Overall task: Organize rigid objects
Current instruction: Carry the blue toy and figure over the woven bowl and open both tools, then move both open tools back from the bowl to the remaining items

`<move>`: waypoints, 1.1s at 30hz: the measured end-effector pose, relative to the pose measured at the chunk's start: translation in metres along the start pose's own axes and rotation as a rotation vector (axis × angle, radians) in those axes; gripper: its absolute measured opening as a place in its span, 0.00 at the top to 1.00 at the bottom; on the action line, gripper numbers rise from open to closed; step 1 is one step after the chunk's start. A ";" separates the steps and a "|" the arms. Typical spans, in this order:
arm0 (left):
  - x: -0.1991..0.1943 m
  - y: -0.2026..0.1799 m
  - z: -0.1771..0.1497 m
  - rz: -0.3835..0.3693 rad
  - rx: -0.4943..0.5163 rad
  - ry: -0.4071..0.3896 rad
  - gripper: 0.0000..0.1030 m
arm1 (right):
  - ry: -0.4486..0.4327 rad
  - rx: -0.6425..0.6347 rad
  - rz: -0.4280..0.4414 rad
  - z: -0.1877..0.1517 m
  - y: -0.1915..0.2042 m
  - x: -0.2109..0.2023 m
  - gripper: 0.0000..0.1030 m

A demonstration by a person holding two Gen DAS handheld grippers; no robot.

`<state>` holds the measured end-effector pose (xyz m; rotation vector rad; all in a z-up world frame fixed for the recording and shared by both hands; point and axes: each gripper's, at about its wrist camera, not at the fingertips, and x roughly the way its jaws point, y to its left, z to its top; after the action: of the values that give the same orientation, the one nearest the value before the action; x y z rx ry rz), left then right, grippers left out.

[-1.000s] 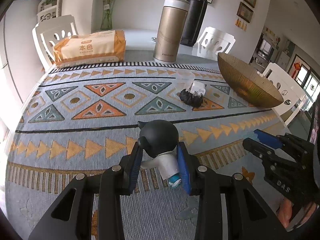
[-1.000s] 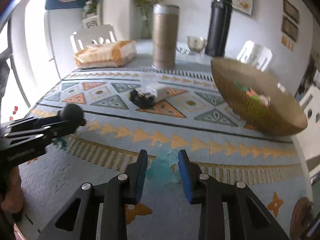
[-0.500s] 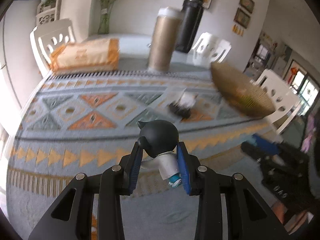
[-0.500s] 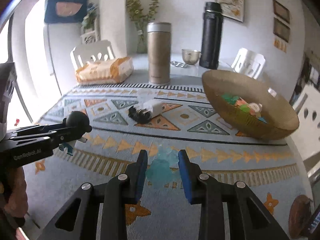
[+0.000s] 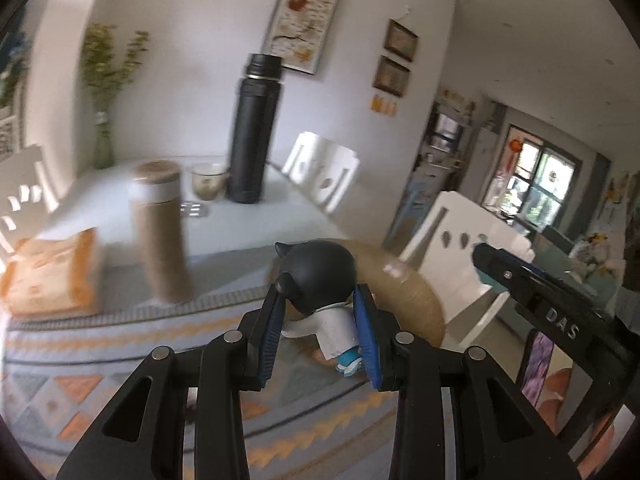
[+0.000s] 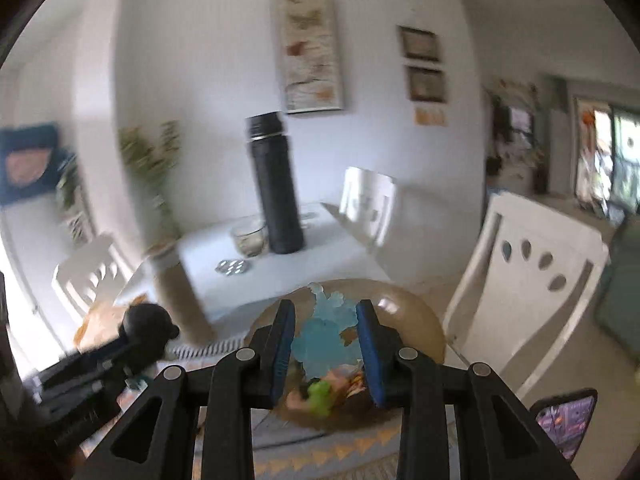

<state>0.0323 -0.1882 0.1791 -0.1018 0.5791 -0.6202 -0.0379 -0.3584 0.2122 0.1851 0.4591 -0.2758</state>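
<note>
Between the blue pads of the left gripper (image 5: pixel 320 334), at lower centre of the left wrist view, a small figurine (image 5: pixel 322 300) with a round black head and white body is clamped at the torso. Its long axis runs nearly upright, head toward the top of the frame, blue shoes at the bottom, tilted slightly right. It is judged light, stiff and smooth; the narrow torso below the bulky head seems the safest hold, since the glossy head could slip.

At lower centre of the right wrist view, the right gripper (image 6: pixel 326 344) is closed on a translucent pale-blue figure (image 6: pixel 326 336), its long axis also roughly vertical; its facing cannot be made out. It looks like hard, light plastic.

Beyond both jaws a woven brown bowl (image 6: pixel 416 320) holding colourful pieces is seen, with a black flask (image 5: pixel 256 132) on the patterned tablecloth (image 5: pixel 80 360) further back.
</note>
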 end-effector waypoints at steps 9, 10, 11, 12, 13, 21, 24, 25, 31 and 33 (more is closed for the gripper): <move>0.087 -0.015 -0.011 -0.057 -0.019 0.152 0.69 | 0.236 0.120 -0.037 -0.001 -0.038 0.082 0.70; 0.093 -0.016 -0.012 -0.057 -0.023 0.161 0.69 | 0.252 0.123 -0.042 -0.004 -0.038 0.086 0.70; 0.096 -0.018 -0.014 -0.048 -0.028 0.162 0.69 | 0.261 0.124 -0.058 -0.008 -0.039 0.089 0.70; 0.098 -0.020 -0.015 -0.045 -0.032 0.157 0.68 | 0.267 0.127 -0.074 -0.010 -0.041 0.092 0.70; 0.097 -0.020 -0.015 -0.051 -0.041 0.136 0.66 | 0.278 0.131 -0.087 -0.011 -0.043 0.095 0.68; 0.019 -0.010 -0.001 -0.055 -0.039 0.004 0.29 | 0.215 0.071 -0.122 -0.012 -0.039 0.060 0.40; -0.019 0.000 -0.007 -0.042 -0.047 -0.028 0.29 | 0.204 0.026 -0.044 -0.021 -0.017 0.038 0.40; -0.031 0.004 -0.010 -0.035 -0.047 -0.035 0.29 | 0.204 0.006 -0.014 -0.025 -0.008 0.031 0.40; -0.091 0.028 -0.053 0.045 -0.025 -0.033 0.29 | 0.238 -0.183 0.187 -0.079 0.065 0.008 0.29; -0.098 0.041 -0.074 0.091 -0.035 -0.022 0.29 | 0.255 -0.229 0.225 -0.102 0.085 0.009 0.28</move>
<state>-0.0512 -0.0923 0.1543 -0.1149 0.5707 -0.5205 -0.0456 -0.2558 0.1281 0.0464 0.7119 0.0230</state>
